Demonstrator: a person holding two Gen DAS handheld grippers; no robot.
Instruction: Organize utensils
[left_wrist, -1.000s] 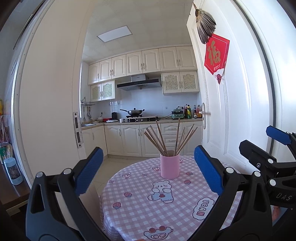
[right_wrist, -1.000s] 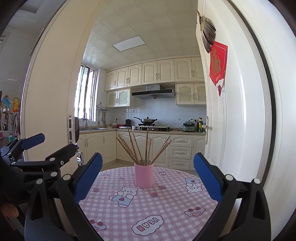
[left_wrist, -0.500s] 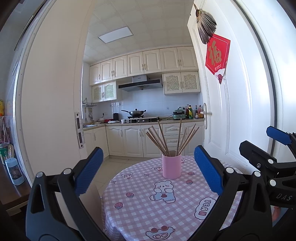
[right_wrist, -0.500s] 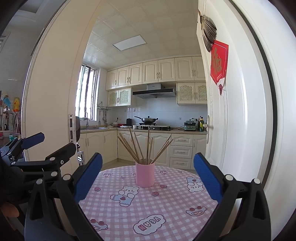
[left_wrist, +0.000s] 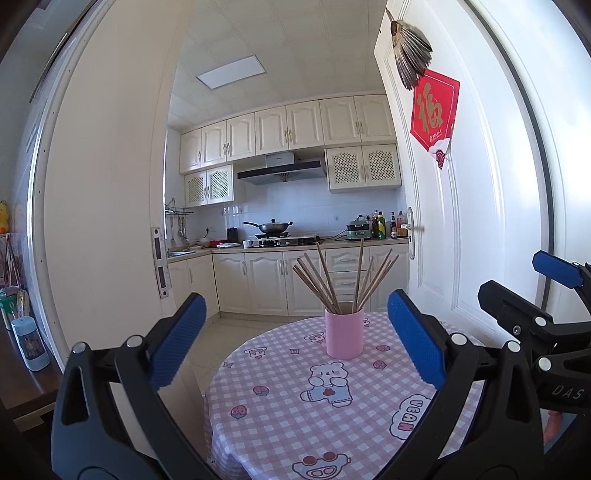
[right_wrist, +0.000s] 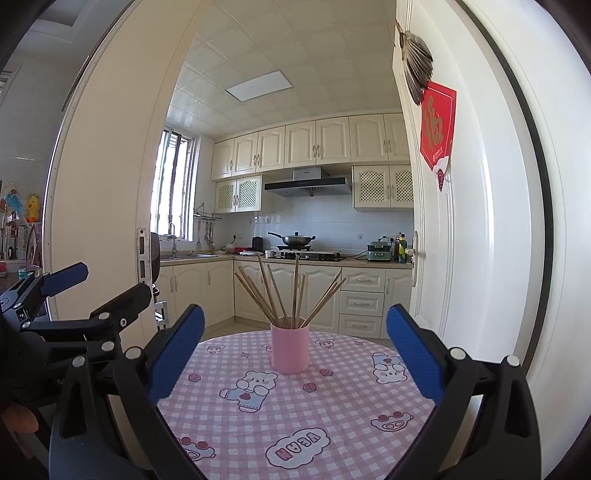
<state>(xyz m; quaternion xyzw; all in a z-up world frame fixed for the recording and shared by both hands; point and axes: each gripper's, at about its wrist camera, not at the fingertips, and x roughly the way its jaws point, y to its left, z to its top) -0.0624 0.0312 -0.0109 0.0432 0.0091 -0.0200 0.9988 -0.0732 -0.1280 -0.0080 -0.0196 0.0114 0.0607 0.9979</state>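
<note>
A pink cup (left_wrist: 344, 334) (right_wrist: 289, 348) stands upright on a round table with a pink checked cloth (left_wrist: 288, 417) (right_wrist: 343, 417). Several wooden chopsticks (left_wrist: 345, 282) (right_wrist: 286, 295) fan out of it. My left gripper (left_wrist: 295, 345) is open and empty, held short of the cup, which shows between its blue pads. My right gripper (right_wrist: 293, 354) is open too, with nothing in it, on the near side of the cup. In the left wrist view the right gripper (left_wrist: 546, 291) juts in at the right edge. The left gripper (right_wrist: 85, 291) appears at the left of the right wrist view.
A white door (left_wrist: 443, 221) with a red paper sign (left_wrist: 434, 112) stands open right of the table. Behind is a kitchen with cream cabinets (right_wrist: 317, 142), a wok on the stove (right_wrist: 293, 240) and bottles on the counter. A small bottle (left_wrist: 30, 343) sits on a dark shelf at left.
Both wrist views have shifted slightly, so the cup sits a touch further right and lower in them. Both grippers remain open and the cup and chopsticks have not moved.
</note>
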